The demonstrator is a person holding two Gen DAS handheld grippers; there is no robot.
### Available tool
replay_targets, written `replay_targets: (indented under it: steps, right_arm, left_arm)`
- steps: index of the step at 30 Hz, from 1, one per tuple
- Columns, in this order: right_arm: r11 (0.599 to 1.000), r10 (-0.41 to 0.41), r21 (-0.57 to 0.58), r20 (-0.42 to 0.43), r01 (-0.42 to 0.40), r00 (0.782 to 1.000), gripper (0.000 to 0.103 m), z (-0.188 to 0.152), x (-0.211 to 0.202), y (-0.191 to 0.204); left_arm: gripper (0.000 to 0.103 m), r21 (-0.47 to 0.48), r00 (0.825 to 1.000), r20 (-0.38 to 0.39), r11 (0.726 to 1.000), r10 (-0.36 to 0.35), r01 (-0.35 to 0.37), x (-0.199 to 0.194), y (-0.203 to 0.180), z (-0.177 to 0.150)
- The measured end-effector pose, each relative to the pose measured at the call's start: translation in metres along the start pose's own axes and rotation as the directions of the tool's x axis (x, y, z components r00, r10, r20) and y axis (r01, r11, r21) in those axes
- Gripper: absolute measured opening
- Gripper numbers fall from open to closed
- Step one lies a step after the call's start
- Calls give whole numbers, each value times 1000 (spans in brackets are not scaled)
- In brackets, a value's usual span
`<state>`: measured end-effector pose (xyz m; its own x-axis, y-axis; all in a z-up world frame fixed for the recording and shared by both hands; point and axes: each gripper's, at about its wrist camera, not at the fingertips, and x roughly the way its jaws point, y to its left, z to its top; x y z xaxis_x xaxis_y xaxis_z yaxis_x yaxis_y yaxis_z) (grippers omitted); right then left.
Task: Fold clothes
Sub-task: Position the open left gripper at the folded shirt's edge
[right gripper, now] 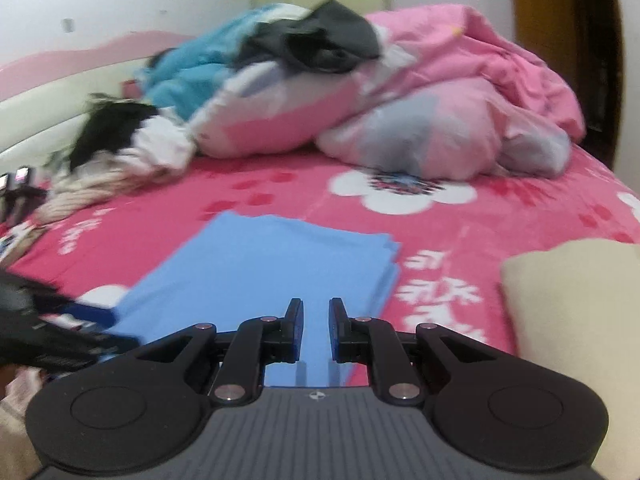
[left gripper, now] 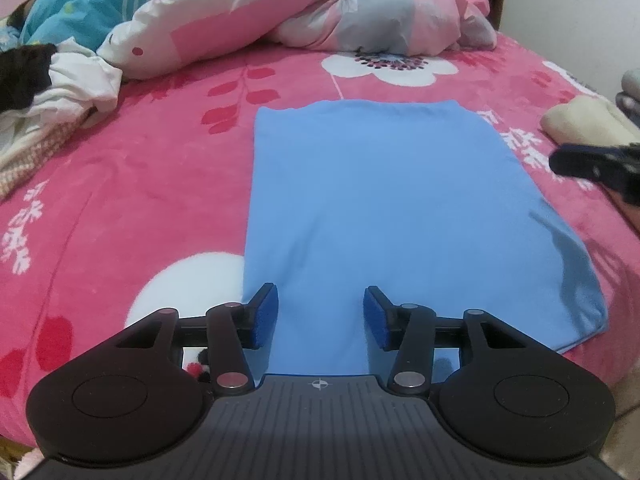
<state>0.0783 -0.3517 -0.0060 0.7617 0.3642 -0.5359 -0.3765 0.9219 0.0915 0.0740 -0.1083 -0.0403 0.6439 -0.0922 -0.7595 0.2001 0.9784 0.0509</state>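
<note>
A: Nearest first — L tool?
B: The left tool (left gripper: pixel 320 316) sits over the near edge of the blue garment (left gripper: pixel 392 216), blue pads spread apart, nothing pinched. Cloth shows flat in the gap btw them; pads aren't pressing it.
A: R tool?
B: The right tool (right gripper: pixel 316 330) is over the garment's near right corner, w/ the pads drawn close and only a narrow slot left. Blue cloth is visible thru the slot, but nothing is caught in it. From the left wrist view it shows as a dark shape at the right edge, off the cloth.
A: The garment itself?
B: Folded into a neat rectangle, lying flat on the bed, on the pink floral blanket (left gripper: pixel 132 184). Stacked layer edges show along its right side in the right wrist view. Long axis runs away from the left cam.
A: What's beside it?
B: To the right, apart from it, a cream folded item (right gripper: pixel 576 312). To the left and farther back, a loose heap of unfolded clothes (left gripper: pixel 60 76), white, black and beige knit.
A: Farthest back?
B: A pink-white-grey duvet (left gripper: pixel 304 12) bunched up across the head of the bed, w/ a teal striped cloth (left gripper: pixel 76 4) at its left and a dark garment (right gripper: pixel 320 40) draped on top. Right wrist view is blurry back there.
</note>
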Motion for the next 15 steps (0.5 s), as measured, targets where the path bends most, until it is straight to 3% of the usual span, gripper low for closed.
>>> replay_targets:
  steps: [5,8,15]
  right_arm:
    - [998,56,-36,-44,-57,998,13,-22,-1,17]
    - [998,9,-53,-89,-14,996,13,-39,6,18]
    - [999,17,-52,-28,-18,999,13,-44,-18,22]
  left_arm:
    - [49,24,1000,0,999,30,-30,-1,-5,0]
    - [50,37,999,0,998,48,-48,-1,-9,0]
    - [51,75,996,2,993,93,-93,0,-17,0]
